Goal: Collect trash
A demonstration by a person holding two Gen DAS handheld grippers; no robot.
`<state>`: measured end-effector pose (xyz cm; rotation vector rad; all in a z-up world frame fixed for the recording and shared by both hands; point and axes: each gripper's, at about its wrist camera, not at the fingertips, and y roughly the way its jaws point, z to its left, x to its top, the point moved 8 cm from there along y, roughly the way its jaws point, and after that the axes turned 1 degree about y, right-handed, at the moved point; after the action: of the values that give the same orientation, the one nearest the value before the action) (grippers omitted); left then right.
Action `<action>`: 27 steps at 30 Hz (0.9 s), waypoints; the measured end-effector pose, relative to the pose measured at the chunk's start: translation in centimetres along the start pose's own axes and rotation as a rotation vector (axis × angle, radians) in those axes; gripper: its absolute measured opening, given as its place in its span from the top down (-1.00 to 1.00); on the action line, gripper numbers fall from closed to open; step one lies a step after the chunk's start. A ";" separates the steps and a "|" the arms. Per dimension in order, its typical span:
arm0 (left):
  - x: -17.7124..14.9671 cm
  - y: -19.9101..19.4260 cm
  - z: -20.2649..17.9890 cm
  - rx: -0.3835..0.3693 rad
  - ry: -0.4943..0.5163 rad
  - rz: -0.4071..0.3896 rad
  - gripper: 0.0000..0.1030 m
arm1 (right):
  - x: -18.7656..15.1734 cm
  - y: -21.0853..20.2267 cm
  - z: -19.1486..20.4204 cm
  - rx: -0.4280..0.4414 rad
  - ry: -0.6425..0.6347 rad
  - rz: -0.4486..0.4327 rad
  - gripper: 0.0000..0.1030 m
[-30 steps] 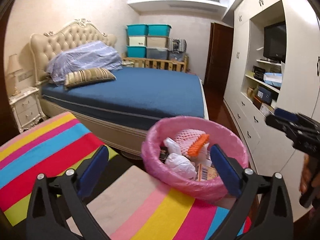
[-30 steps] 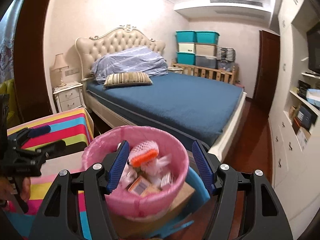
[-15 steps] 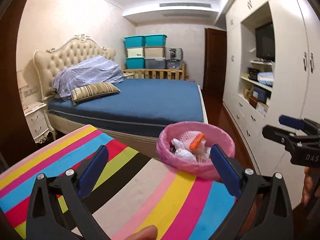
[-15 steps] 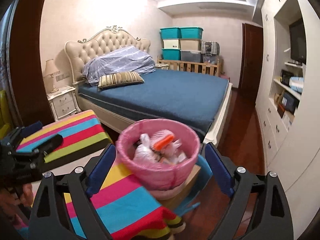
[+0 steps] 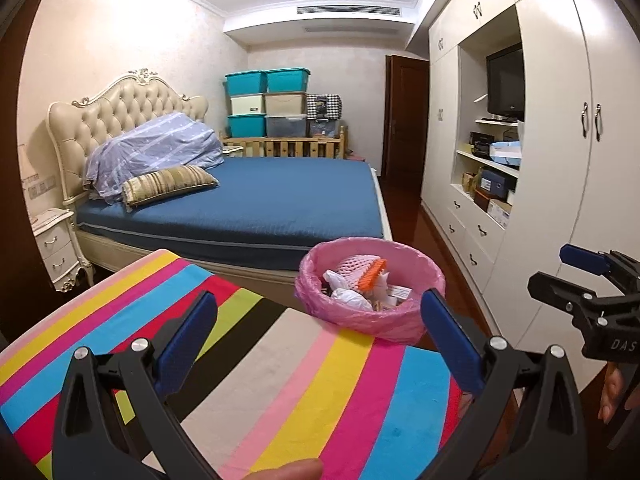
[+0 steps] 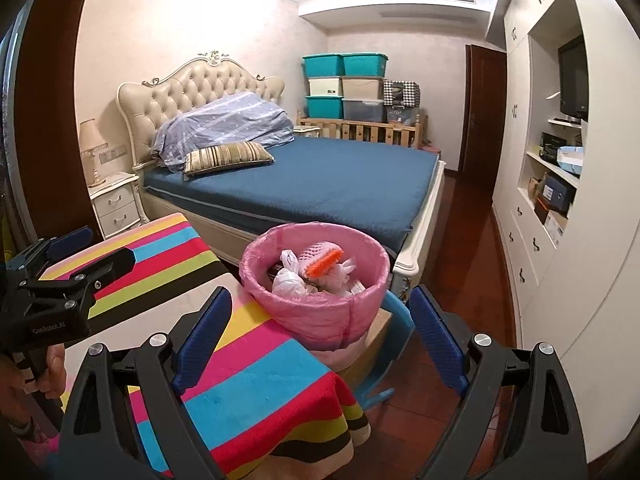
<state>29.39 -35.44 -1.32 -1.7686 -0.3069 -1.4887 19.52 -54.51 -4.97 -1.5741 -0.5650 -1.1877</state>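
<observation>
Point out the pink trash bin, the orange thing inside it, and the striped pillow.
pink trash bin (image 6: 320,312), right wrist view, front wall.
orange thing (image 6: 324,261), right wrist view, its middle.
striped pillow (image 5: 170,180), left wrist view, its middle.

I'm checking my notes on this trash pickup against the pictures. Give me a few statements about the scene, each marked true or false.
1. The pink-lined bin holds trash. True.
2. The right gripper is shut on the bin. False: its jaws stand wide apart and hold nothing.
3. The left gripper is open and empty. True.
4. The striped cloth has trash scattered on it. False: none shows on it in either view.
5. An orange piece lies on top of the trash. True.
6. The bed cover is red. False: it is blue.
</observation>
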 end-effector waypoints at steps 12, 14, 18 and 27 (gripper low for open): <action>-0.9 0.3 -0.6 -0.046 0.000 0.026 -0.91 | -0.4 0.0 0.0 -0.016 -0.011 0.011 -0.65; -1.2 0.5 -0.6 -0.046 0.002 0.032 -0.91 | -0.5 0.0 0.1 -0.014 -0.011 0.013 -0.65; -1.5 0.6 -0.5 -0.050 -0.002 0.039 -0.91 | -0.7 0.2 0.1 -0.018 -0.012 0.018 -0.65; -1.8 1.0 -0.3 -0.052 0.000 0.050 -0.91 | -0.8 0.4 0.1 -0.018 -0.012 0.023 -0.65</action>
<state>29.27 -35.74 -3.38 -1.8039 -0.2243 -1.4736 19.50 -54.41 -5.86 -1.6000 -0.5441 -1.1700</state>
